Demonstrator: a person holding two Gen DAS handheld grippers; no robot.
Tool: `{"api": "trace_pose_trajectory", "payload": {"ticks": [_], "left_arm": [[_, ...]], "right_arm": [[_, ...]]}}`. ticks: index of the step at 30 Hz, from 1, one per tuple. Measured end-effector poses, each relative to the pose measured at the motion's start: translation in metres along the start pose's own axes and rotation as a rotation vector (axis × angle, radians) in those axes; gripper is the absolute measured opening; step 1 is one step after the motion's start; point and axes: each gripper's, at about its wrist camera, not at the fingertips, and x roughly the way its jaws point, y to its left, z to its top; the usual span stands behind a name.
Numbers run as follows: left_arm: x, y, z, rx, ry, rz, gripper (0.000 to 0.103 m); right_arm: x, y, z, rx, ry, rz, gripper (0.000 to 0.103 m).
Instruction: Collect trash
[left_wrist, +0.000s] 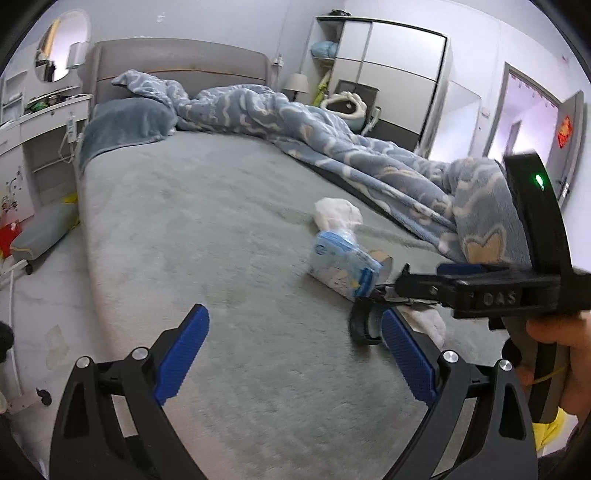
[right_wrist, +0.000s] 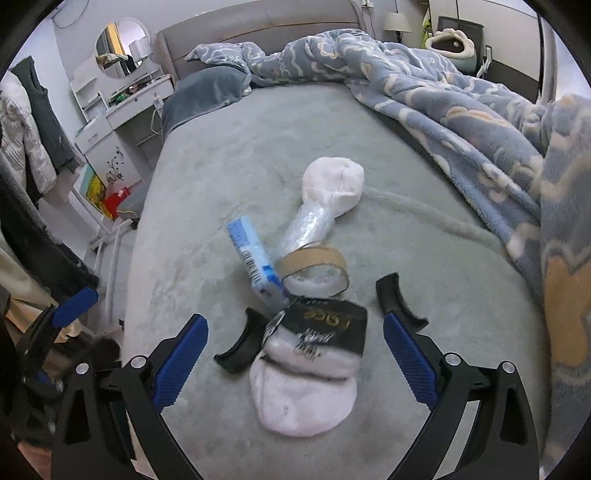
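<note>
A small heap of litter lies on the grey bed sheet (right_wrist: 221, 184). It holds a white sock (right_wrist: 306, 398) with a black gold-lettered wrapper (right_wrist: 332, 325) lying on it, a cardboard tape ring (right_wrist: 314, 262), a blue tissue pack (right_wrist: 255, 258), clear plastic wrap (right_wrist: 310, 225) and a white balled sock (right_wrist: 332, 181). My right gripper (right_wrist: 319, 317) stands open wide, its black curved tips either side of the wrapper and sock, not pressing them. My left gripper (left_wrist: 293, 314) is open over bare sheet, left of the tissue pack (left_wrist: 340, 266). The right gripper (left_wrist: 384, 295) also shows there.
A crumpled blue patterned duvet (right_wrist: 461, 110) covers the bed's right side, and a blue-grey pillow (right_wrist: 207, 92) lies at the head. A white dressing table (right_wrist: 122, 110) and hanging clothes (right_wrist: 33, 140) stand left of the bed. A wardrobe (left_wrist: 399, 74) and a door (left_wrist: 561, 140) are beyond.
</note>
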Motion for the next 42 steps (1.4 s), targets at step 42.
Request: {"api": "trace_pose_trajectory", "payload": {"ticks": [42], "left_arm": [[0.087,-0.050,-0.013,0.037,0.184,-0.018,0.060]], "right_arm": [[0.001,-0.051,0.002,0.129,0.032,0.152,0.067]]}}
